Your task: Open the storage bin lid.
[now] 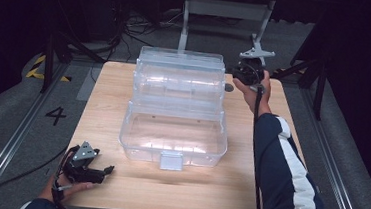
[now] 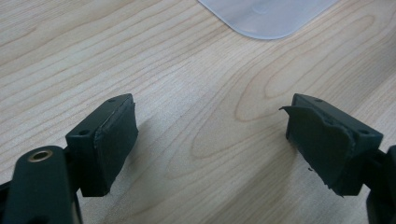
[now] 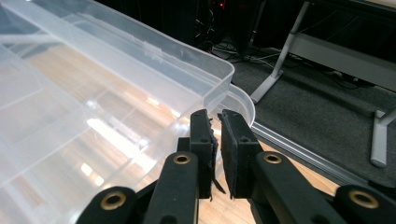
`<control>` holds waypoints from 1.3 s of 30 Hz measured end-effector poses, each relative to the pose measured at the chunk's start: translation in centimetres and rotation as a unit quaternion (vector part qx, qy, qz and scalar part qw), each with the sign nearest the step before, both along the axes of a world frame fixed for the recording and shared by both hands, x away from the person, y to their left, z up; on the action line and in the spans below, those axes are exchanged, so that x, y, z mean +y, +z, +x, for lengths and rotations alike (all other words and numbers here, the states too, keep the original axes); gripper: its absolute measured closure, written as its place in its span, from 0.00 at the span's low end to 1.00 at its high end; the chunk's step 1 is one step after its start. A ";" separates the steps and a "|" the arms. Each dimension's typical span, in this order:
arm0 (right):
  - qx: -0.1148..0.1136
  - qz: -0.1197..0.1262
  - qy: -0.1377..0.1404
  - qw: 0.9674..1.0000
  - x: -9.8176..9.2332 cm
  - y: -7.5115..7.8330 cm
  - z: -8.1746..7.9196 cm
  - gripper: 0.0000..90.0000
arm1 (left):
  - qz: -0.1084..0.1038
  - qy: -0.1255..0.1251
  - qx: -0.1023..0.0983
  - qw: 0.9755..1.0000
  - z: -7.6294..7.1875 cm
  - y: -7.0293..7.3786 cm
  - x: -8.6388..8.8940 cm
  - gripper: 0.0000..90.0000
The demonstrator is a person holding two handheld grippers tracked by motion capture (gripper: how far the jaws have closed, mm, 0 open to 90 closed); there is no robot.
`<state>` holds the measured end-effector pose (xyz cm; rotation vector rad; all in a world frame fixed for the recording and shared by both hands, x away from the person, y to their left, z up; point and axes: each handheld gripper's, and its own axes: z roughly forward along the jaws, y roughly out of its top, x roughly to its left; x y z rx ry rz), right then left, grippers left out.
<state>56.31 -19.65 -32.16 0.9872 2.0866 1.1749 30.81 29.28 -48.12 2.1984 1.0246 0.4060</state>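
The step in hand looks like work on the lid [image 1: 181, 59] of the clear box [image 1: 173, 141]: the right gripper [image 1: 242, 73] sits at the upper right of the high view, hard against the lid's right end. In the right gripper view its jaws stand almost together, a thin gap between them, with the lid's rim [image 3: 219, 65] just ahead; whether they pinch any plastic I cannot tell. The left gripper [image 1: 104, 170] rests low in the lower left of the high view, on the counter [image 1: 103, 103], well apart from the box, jaws spread wide and empty; its own view shows bare wood and one rounded corner of the box [image 2: 266, 18] at the top edge.

The next move probably calls for a sure hold on the lid's edge, then a swing forward and down, with the left gripper free to steady the base.

The box lies mid-frame in the high view, open, transparent and glossy. Its deep base has a latch tab [image 1: 171, 160] on the near wall. The lid stands behind it, stepped trays visible inside.
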 end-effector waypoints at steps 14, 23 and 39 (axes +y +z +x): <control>-0.002 -0.027 0.018 0.999 -1.1 0.3 -1.9 0.88 | 0.000 0.002 -0.001 1.000 0.0 0.0 0.0 0.19; -0.005 -0.040 0.030 0.999 -1.7 0.4 -3.2 0.83 | -0.004 0.007 0.005 1.000 -0.1 0.0 -0.1 0.19; 0.002 -0.070 0.039 0.997 -3.7 -0.2 -6.1 0.68 | -0.004 0.009 0.004 1.000 -0.2 0.0 -0.1 0.19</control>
